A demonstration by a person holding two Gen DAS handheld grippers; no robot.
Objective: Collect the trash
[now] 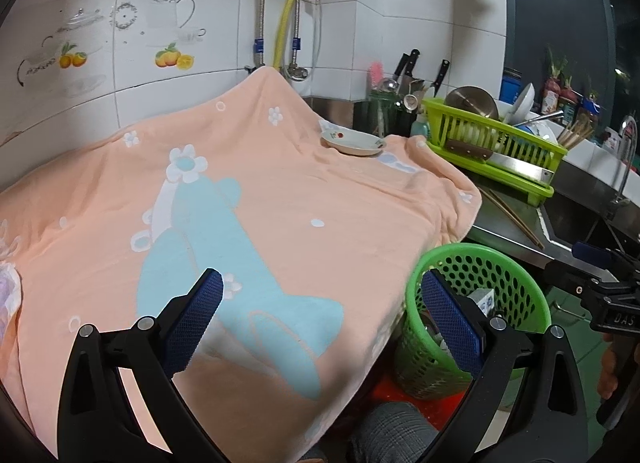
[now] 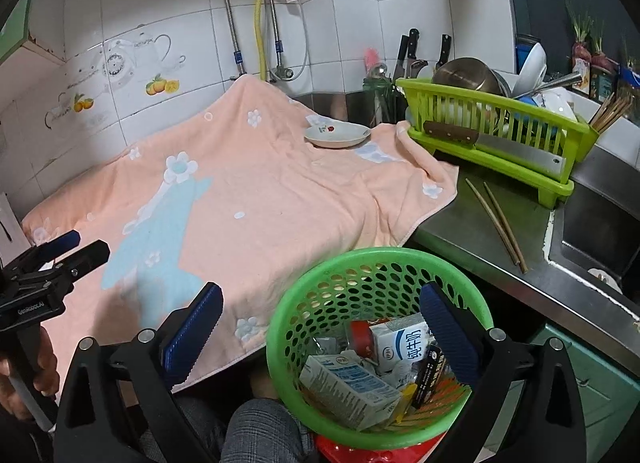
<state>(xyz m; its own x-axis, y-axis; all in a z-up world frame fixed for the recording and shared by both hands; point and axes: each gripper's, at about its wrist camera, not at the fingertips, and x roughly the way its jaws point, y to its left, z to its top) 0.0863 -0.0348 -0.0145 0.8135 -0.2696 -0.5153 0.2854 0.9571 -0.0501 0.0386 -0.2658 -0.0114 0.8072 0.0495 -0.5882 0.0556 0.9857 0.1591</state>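
The right claw [image 2: 320, 337] tilted downward over the green basket [image 2: 288, 327], its jaws spread wide with nothing between them, above the milk cartons [image 2: 348, 387] and wrappers lying inside. The left claw [image 1: 320, 323], likewise open and empty, angled down over the peach towel [image 1: 280, 191] on the worktop [image 2: 520, 231], beside the basket.

One green basket [image 2: 280, 327], two milk cartons [image 2: 348, 391], one plate [image 2: 336, 134], two chopsticks [image 2: 496, 223], one towel [image 2: 260, 199]

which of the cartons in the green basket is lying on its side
The blue-grey carton at the front lies flat; the white milk carton behind it stands more upright in the basket.
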